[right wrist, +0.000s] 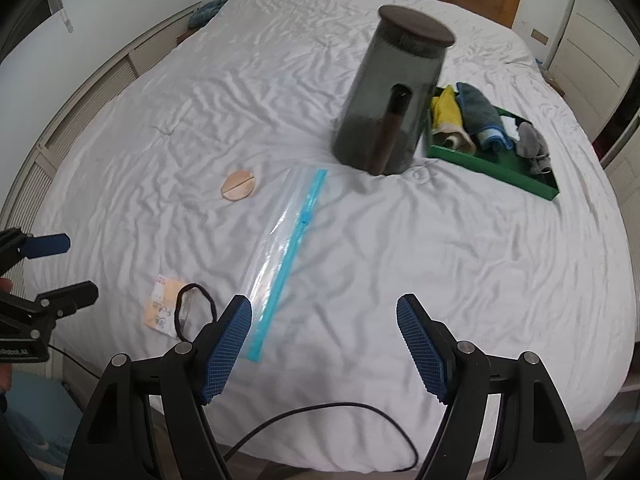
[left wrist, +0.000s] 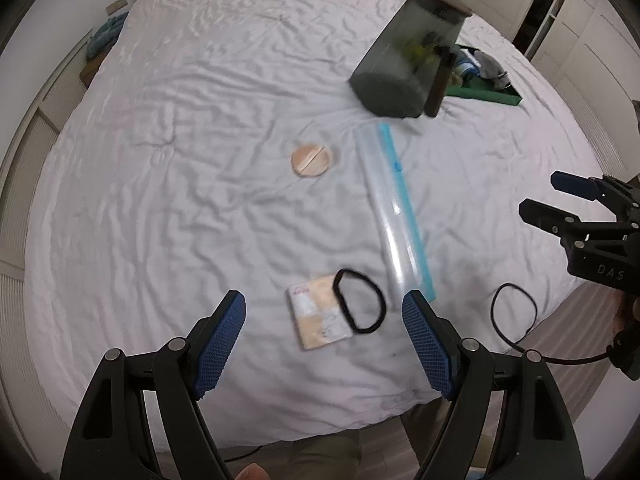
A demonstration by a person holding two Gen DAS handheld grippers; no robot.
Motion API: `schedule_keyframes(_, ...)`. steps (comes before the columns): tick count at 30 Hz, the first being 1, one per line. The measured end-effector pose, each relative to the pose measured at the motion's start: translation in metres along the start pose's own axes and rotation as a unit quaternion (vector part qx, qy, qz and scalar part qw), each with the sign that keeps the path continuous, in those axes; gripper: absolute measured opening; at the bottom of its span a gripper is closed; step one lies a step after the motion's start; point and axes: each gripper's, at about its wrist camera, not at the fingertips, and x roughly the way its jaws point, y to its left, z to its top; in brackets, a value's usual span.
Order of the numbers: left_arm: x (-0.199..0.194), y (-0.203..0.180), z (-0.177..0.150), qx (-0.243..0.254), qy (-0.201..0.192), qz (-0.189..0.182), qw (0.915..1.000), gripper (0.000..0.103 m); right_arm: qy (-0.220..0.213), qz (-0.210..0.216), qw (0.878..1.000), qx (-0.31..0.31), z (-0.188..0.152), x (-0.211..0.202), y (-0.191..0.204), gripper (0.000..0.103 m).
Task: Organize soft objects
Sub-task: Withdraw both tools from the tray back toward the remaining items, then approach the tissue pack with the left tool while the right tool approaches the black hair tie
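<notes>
A green tray (right wrist: 496, 166) holding rolled cloths, yellow (right wrist: 446, 114), blue (right wrist: 480, 118) and grey (right wrist: 530, 140), sits on the white bed at the far right; it also shows in the left wrist view (left wrist: 492, 96). A clear zip bag with a blue strip (right wrist: 288, 236) lies mid-bed, also in the left wrist view (left wrist: 396, 208). A black hair band (left wrist: 358, 302) lies on a small packet (left wrist: 316, 314). My left gripper (left wrist: 324, 344) is open above them. My right gripper (right wrist: 324, 348) is open and empty above the bag's near end.
A dark smoked jar with a lid (right wrist: 394, 100) stands by the tray, a thin dark tube (right wrist: 390, 132) in front of it. A round wooden disc (right wrist: 239, 186) lies left of the bag. A black cable (right wrist: 328, 420) runs along the bed's front edge.
</notes>
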Motion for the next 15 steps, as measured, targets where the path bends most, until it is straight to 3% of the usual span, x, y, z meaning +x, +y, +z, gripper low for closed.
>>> schedule_keyframes(15,0.051,0.024,-0.03,-0.021,0.021,0.009,0.9995,0.076,0.033,0.049,0.998,0.009,-0.028,0.08,0.047,0.076)
